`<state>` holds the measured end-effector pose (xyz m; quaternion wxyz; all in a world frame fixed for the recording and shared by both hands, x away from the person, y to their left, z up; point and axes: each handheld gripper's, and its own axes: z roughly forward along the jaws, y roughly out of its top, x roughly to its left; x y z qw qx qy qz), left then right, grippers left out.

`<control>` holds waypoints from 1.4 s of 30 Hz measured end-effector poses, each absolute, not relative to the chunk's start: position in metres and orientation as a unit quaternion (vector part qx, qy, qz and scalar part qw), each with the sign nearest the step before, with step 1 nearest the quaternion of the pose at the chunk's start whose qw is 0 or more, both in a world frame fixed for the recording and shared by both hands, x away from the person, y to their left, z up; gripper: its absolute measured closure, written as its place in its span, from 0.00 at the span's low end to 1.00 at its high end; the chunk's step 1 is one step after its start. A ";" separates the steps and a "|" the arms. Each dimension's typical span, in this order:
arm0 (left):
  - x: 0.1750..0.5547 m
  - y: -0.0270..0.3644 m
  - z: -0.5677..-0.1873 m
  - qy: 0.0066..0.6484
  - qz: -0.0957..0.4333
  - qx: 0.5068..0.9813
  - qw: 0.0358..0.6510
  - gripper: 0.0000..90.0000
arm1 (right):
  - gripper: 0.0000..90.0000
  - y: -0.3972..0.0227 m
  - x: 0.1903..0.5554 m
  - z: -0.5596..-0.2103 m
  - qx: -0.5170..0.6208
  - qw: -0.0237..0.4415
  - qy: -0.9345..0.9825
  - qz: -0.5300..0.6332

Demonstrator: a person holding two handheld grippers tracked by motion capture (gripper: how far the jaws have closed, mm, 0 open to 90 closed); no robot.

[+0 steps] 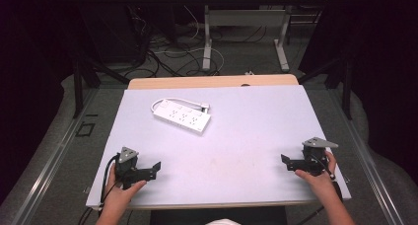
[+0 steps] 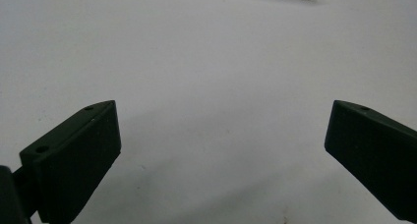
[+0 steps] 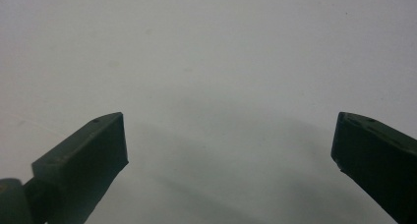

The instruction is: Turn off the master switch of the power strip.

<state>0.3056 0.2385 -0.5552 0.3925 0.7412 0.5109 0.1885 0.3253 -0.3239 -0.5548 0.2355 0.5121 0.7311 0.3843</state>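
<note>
While both hands rest near the table's [image 1: 256,136] front edge, left gripper [image 1: 156,167] and right gripper [image 1: 284,159] gape empty; the white power strip [image 1: 181,117] lies well beyond, its cord partly tucked behind it.

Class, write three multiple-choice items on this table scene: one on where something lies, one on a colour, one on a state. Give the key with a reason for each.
1. Where does the power strip lie on the table?
A. far half, left of centre
B. near right corner
C. between the two hands

2. What colour is the power strip?
A. black
B. white
C. red

3. How do the jaws of the left hand-held gripper stand?
A. shut together
C. shut on the power strip
B. wide apart with nothing between

Key: 1 A, the high view shows it beyond both hand-held grippers and left of the middle. 2 B, its body and cord are white. 3 B, the left gripper view shows bare table between the jaws; the right hand-held gripper looks the same.
</note>
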 end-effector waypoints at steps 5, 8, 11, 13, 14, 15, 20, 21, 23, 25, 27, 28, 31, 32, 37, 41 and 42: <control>0.303 0.240 -0.553 0.509 0.192 0.740 0.395 0.01 | 0.00 -0.319 0.320 -0.549 0.524 0.248 0.712 0.396; 0.303 0.241 -0.553 0.512 0.192 0.738 0.395 0.02 | 0.00 -0.319 0.319 -0.549 0.522 0.254 0.712 0.395; 0.303 0.244 -0.554 0.518 0.191 0.735 0.394 0.03 | 0.00 -0.317 0.320 -0.551 0.522 0.257 0.711 0.394; 0.303 0.245 -0.554 0.522 0.192 0.732 0.394 0.04 | 0.01 -0.316 0.320 -0.551 0.523 0.258 0.709 0.397; 0.303 0.246 -0.553 0.524 0.189 0.732 0.393 0.04 | 0.00 -0.316 0.321 -0.552 0.516 0.259 0.713 0.398; 0.303 0.246 -0.553 0.525 0.189 0.729 0.396 0.05 | 0.00 -0.315 0.320 -0.551 0.517 0.258 0.712 0.399; 0.303 0.247 -0.549 0.522 0.193 0.730 0.396 0.07 | 0.01 -0.316 0.319 -0.550 0.516 0.264 0.709 0.402; 0.303 0.247 -0.548 0.522 0.191 0.730 0.398 0.08 | 0.01 -0.316 0.318 -0.549 0.516 0.264 0.710 0.401; 0.303 0.247 -0.546 0.521 0.195 0.730 0.399 0.09 | 0.03 -0.316 0.318 -0.549 0.515 0.262 0.710 0.404; 0.304 0.248 -0.545 0.520 0.198 0.728 0.401 0.11 | 0.03 -0.315 0.318 -0.549 0.512 0.263 0.710 0.406; 0.304 0.248 -0.544 0.520 0.198 0.727 0.402 0.14 | 0.03 -0.315 0.318 -0.549 0.509 0.270 0.711 0.403; 0.305 0.248 -0.543 0.519 0.198 0.729 0.401 0.17 | 0.03 -0.316 0.318 -0.549 0.507 0.272 0.711 0.404; 0.306 0.247 -0.541 0.517 0.201 0.729 0.400 0.18 | 0.04 -0.316 0.317 -0.549 0.510 0.271 0.709 0.404; 0.306 0.247 -0.540 0.516 0.202 0.730 0.399 0.18 | 0.05 -0.317 0.317 -0.549 0.512 0.272 0.707 0.405; 0.308 0.243 -0.536 0.506 0.203 0.743 0.389 0.22 | 0.05 -0.319 0.317 -0.548 0.515 0.275 0.704 0.406; 0.311 0.240 -0.533 0.500 0.199 0.745 0.393 0.28 | 0.05 -0.320 0.317 -0.548 0.516 0.278 0.702 0.405; 0.312 0.239 -0.532 0.498 0.197 0.749 0.390 0.29 | 0.05 -0.320 0.318 -0.548 0.516 0.278 0.702 0.405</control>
